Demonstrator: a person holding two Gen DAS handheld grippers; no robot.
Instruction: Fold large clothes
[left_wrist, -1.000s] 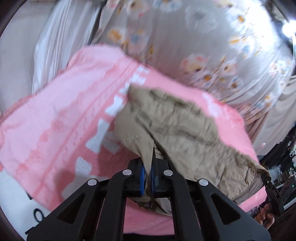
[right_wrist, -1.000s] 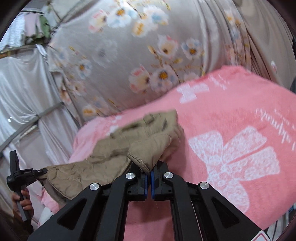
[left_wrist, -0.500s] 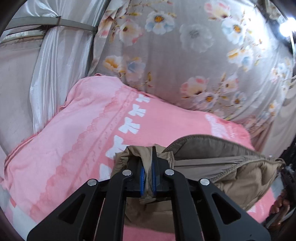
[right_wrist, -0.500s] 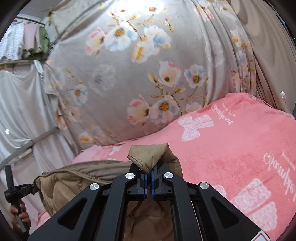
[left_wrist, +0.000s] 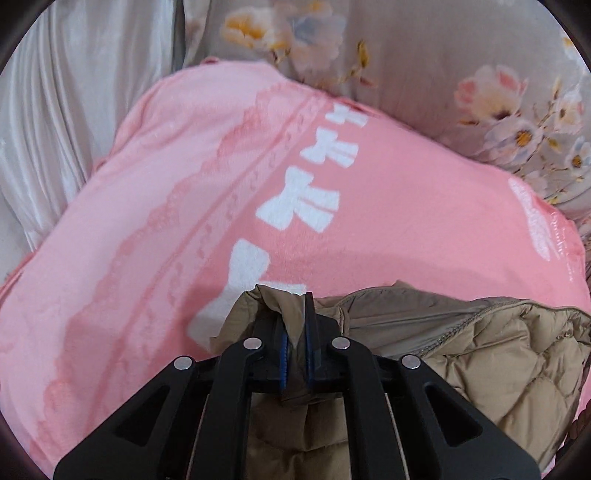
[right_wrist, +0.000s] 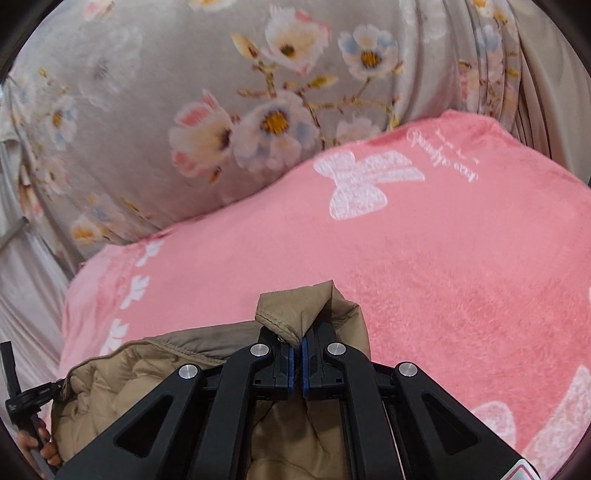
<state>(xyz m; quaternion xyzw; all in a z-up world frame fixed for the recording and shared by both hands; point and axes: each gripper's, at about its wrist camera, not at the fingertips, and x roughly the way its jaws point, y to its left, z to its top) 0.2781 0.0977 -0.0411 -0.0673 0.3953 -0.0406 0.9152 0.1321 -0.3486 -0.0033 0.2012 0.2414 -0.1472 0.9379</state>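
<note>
A tan quilted jacket (left_wrist: 498, 354) hangs stretched between my two grippers above a pink blanket (left_wrist: 184, 206) with white bows. My left gripper (left_wrist: 295, 332) is shut on one edge of the jacket, with cloth bunched between the blue pads. My right gripper (right_wrist: 295, 343) is shut on another edge of the jacket (right_wrist: 122, 387), whose quilted lining sags to the left. The jacket's lower part is hidden beneath the grippers. The left gripper also shows at the lower left of the right wrist view (right_wrist: 22, 398), held by a hand.
The pink blanket (right_wrist: 443, 258) covers the bed. A grey floral curtain (right_wrist: 221, 92) hangs behind it. White drapes (left_wrist: 74, 92) hang at the left of the left wrist view.
The jacket has been lifted off the blanket and now hangs held up between both grippers. Both grippers tilted up, then back down toward the blanket, with their grips unchanged.
</note>
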